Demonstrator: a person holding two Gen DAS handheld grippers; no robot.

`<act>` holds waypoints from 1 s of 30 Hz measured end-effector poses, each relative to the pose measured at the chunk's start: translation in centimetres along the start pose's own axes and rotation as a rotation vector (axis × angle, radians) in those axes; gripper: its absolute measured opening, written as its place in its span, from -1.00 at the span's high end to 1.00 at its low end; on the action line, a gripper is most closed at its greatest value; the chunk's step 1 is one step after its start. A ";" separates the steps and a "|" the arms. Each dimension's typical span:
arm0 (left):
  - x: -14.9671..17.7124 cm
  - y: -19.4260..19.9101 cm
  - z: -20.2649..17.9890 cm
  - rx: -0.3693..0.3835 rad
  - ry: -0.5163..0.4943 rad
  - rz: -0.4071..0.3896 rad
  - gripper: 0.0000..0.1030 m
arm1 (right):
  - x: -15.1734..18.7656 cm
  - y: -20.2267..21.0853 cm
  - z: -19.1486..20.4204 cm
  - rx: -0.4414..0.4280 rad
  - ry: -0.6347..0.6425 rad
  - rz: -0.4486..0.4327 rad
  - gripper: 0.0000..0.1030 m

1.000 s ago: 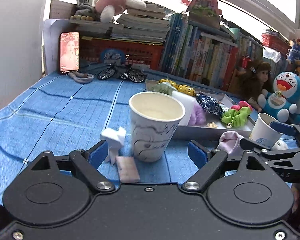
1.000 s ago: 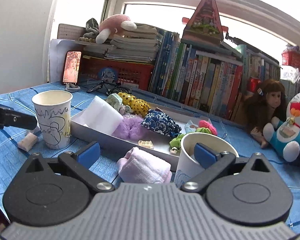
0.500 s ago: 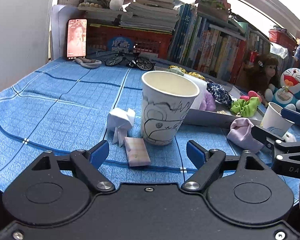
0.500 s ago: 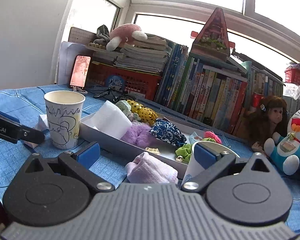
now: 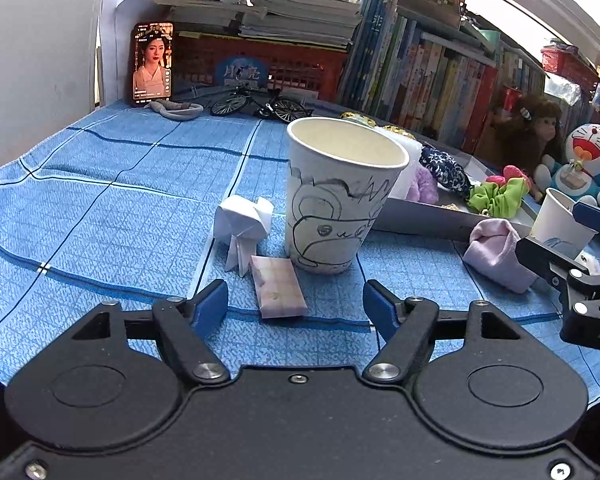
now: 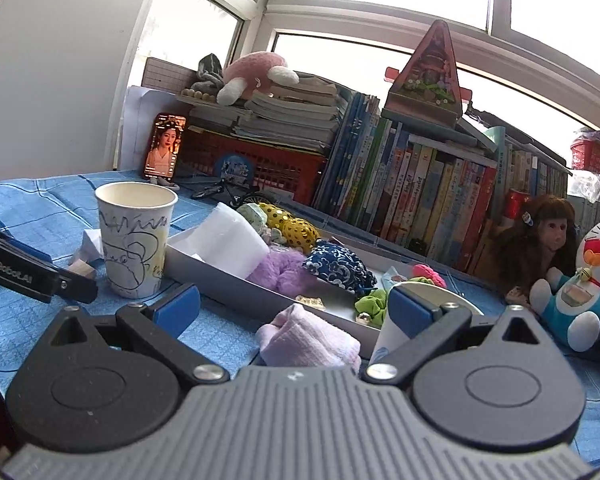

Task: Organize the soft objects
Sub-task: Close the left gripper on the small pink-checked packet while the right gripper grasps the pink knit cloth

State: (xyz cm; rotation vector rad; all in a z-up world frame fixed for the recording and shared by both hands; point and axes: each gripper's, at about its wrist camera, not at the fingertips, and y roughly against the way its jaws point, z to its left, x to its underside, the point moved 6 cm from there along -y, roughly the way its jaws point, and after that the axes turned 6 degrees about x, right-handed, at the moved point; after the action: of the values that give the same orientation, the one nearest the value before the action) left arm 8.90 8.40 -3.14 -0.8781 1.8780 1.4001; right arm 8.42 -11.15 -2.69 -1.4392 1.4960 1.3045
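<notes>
A small pink block (image 5: 278, 286) lies on the blue cloth in front of a drawn-on paper cup (image 5: 340, 196), beside a white folded paper figure (image 5: 242, 224). My left gripper (image 5: 295, 307) hangs low over the cloth. Its jaws are closing, the block lies just ahead between the fingertips, and the pads are clear of it. My right gripper (image 6: 294, 305) stands open over a folded pink cloth (image 6: 308, 340), its right finger against a small paper cup (image 6: 432, 296). A grey tray (image 6: 220, 280) holds a white sponge (image 6: 232, 240), a purple puff (image 6: 284, 270), a navy pouch (image 6: 336, 268) and a green scrunchie (image 6: 370, 304).
Books (image 6: 420, 184), a red crate (image 6: 268, 168) and a lit phone (image 6: 164, 146) line the back under the window. A toy bicycle (image 5: 260, 104) stands near them. A monkey doll (image 6: 536, 240) and a blue cat plush (image 6: 588, 280) sit at the right. A wall (image 5: 28, 60) closes the left.
My left gripper has sunk toward the cloth and its jaws have narrowed around the space by the pink block. The right gripper has stayed over the pink cloth, its view tipped up slightly.
</notes>
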 end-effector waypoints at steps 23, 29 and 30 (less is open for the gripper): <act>-0.2 -1.3 -0.1 -0.023 -0.037 -0.008 -0.09 | 2.1 -3.0 1.2 0.031 0.061 0.202 -0.60; -0.2 -1.6 -0.3 -0.033 -0.062 -0.007 0.07 | 2.8 -3.6 1.1 0.031 0.063 0.247 -0.37; -0.2 -1.6 -0.3 -0.036 -0.066 -0.007 0.13 | 2.8 -3.7 1.2 0.033 0.068 0.250 -0.25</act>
State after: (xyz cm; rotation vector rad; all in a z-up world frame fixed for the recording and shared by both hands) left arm 10.30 7.78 -3.80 -0.8451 1.8044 1.4453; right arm 11.36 -10.46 -6.42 -1.3197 1.7797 1.3809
